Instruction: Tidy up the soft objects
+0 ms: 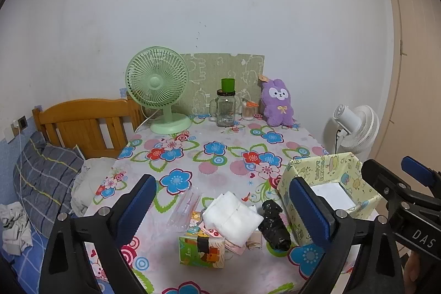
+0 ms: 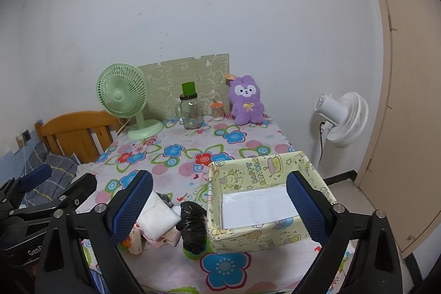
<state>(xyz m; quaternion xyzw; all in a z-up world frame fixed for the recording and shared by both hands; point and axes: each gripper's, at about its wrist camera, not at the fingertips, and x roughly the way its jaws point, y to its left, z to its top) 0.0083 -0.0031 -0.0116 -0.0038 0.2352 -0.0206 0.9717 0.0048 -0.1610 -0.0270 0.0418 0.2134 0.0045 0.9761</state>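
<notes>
The white folded cloth [image 1: 233,216] is lying flat near the front of the table [image 1: 220,156], its long side running left to right, just beside the black bag [image 1: 275,225]. The yellow box [image 2: 264,200] is sitting to their right. The left gripper [image 1: 223,208] and the right gripper [image 2: 220,208] are holding their jaws wide apart with nothing in them. Only the left view is showing the green carton [image 1: 201,250].

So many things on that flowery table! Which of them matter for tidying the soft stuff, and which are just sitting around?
Likely part of the job:
- white folded cloth
- black crumpled bag
- pink fabric bits
- yellow birthday-print box, seemingly the container

Just lying about:
- green fan
- glass jar
- white fan
- purple plush rabbit, soft, but set apart at the back
</notes>
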